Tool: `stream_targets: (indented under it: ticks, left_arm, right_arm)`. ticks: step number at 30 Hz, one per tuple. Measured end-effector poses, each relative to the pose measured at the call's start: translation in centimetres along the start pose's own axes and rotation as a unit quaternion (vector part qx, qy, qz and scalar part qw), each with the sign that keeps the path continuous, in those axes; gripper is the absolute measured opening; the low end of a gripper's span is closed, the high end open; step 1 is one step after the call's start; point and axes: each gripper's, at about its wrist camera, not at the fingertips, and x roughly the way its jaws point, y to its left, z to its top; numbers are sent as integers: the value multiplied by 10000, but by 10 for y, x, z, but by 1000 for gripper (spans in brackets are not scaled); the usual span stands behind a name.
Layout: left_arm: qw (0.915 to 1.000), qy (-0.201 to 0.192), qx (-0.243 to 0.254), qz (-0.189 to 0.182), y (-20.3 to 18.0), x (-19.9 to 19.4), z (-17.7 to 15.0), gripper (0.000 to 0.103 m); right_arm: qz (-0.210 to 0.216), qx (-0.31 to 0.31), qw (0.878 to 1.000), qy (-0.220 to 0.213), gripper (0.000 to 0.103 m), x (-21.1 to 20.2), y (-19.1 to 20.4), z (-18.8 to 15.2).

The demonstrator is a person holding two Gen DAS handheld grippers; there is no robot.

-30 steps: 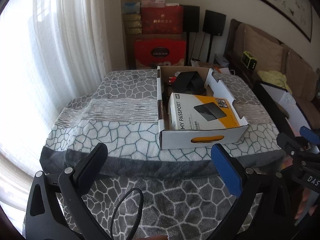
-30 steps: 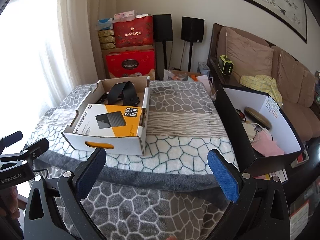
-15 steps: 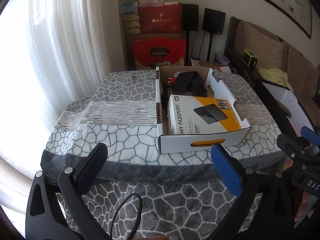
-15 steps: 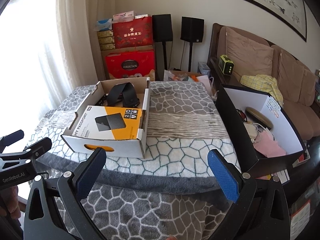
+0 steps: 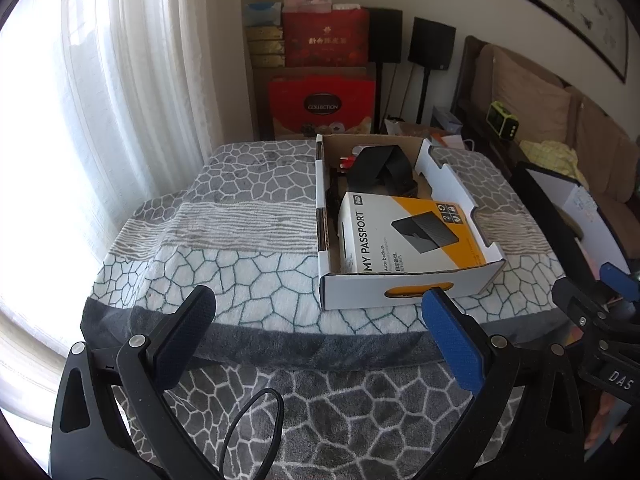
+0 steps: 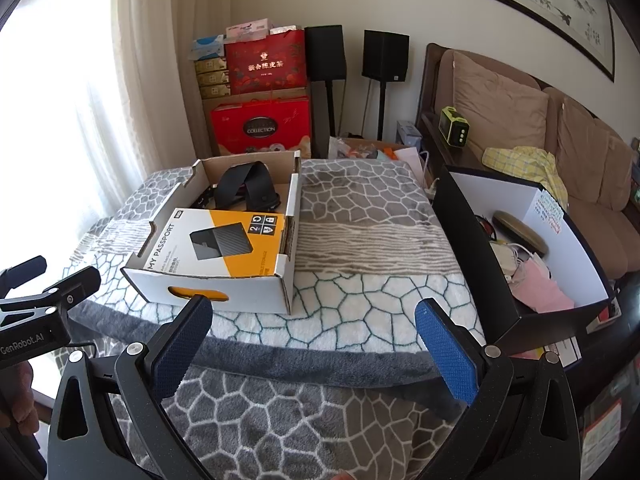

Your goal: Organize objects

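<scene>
Both tools are held at the near edge of the blanket-covered table (image 6: 372, 240), fingers spread wide and carrying nothing. The left gripper (image 5: 316, 340) faces the white cardboard tray (image 5: 360, 292), which sits on the table's left half; the right gripper (image 6: 312, 340) looks across the bare right half of the blanket.

Task items and their places:
- Tray contents: an orange-and-white hard-drive box (image 6: 224, 240) marked "MY PASSPORT" lies flat at the near end, filling most of the width. Behind it, at the far end, a folded black strap (image 6: 248, 184) rests among small items too cluttered to identify.
- Off the right edge of the table stands a black bin with a white lining (image 6: 464, 240). It holds a dark oval case (image 6: 520, 228), pink fabric (image 6: 540, 288) and white cables.

Step in hand, as a judgement: approach — neither tool has made contact, and no item is lifted. Whether the tray is the source or the destination cannot be told from this view.

Next move, if the bin is to be emptied: the right gripper swings right and down into the bin, closing over one item. The case offers the firmest shape; the fabric will sag and the cables may drag neighbours along. If the tray is handled instead, the drive box sits tight against the walls — entry from above is called for.
</scene>
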Motion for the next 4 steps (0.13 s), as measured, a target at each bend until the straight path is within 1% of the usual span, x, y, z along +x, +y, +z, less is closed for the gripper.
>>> stream_targets:
  ticks: [4]
  left_arm:
    - [10000, 15, 17, -14, 0, -1, 0, 103]
  right_arm:
    - [-5, -5, 10000, 0, 102, 0, 0, 0]
